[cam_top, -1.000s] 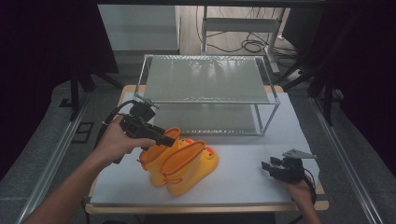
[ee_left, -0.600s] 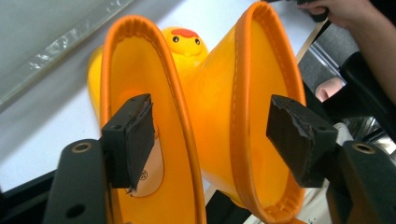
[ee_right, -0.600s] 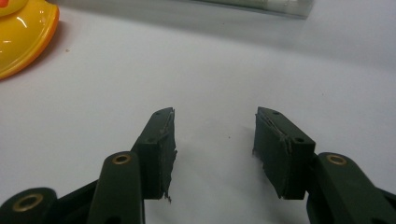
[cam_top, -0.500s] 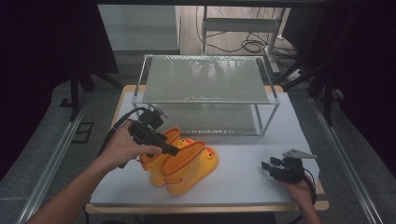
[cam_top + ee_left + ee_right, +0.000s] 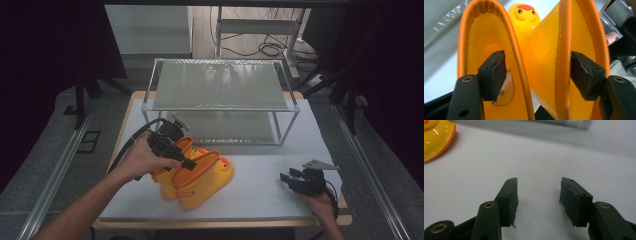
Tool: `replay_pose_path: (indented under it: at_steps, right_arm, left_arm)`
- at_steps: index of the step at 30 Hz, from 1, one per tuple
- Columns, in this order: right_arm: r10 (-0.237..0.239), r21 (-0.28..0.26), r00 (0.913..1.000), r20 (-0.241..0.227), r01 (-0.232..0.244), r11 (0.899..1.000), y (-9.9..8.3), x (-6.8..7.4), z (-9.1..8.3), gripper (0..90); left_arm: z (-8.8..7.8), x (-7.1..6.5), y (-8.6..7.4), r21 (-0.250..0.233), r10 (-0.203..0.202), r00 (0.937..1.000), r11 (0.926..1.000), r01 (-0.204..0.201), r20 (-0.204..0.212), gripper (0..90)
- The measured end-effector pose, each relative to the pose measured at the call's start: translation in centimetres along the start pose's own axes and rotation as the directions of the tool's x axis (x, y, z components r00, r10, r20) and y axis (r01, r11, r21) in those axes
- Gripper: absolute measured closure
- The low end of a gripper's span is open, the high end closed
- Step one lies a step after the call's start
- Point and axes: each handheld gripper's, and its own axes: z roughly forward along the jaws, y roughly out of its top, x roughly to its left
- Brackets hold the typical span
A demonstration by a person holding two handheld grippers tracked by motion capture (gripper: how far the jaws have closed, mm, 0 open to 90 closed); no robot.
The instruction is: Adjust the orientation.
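Two yellow rubber boots [image 5: 202,180] with orange rims lie side by side on the white table, left of centre; a duck face [image 5: 525,11] marks a toe. My left gripper [image 5: 187,162] is at their openings. In the left gripper view it [image 5: 537,72] stands open, one jaw inside each boot, straddling the two adjoining walls [image 5: 524,75]. Its jaws have just been closing slightly, and the pads do not press the walls. My right gripper [image 5: 286,179] rests open at the table's front right, nothing between its fingers [image 5: 539,195]. A boot's edge [image 5: 436,140] shows at upper left there.
A metal-framed two-tier shelf [image 5: 220,85] with clear panels stands at the back of the table [image 5: 260,200]. Bare white surface lies between the boots and the right gripper. Cables and stands [image 5: 270,47] are on the floor behind.
My left gripper has moved right and down, from beside the boots' cuffs into their openings. The boots and the right gripper have stayed put.
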Motion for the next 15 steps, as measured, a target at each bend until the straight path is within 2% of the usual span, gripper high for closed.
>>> replay_pose_path:
  at_steps: [9,15]
  right_arm:
    - [-0.002,-0.002,1.0,0.002,0.002,1.0,-0.01,0.04,0.03,47.5]
    - [-0.001,-0.003,1.0,0.001,0.001,1.0,-0.01,0.0,0.03,47.6]
  left_arm:
    - [0.99,-0.71,0.47,0.026,0.007,0.9984,0.9996,-0.006,-0.055,46.5]
    - [0.87,-0.74,0.5,0.01,0.009,0.9983,0.9999,-0.009,-0.058,71.8]
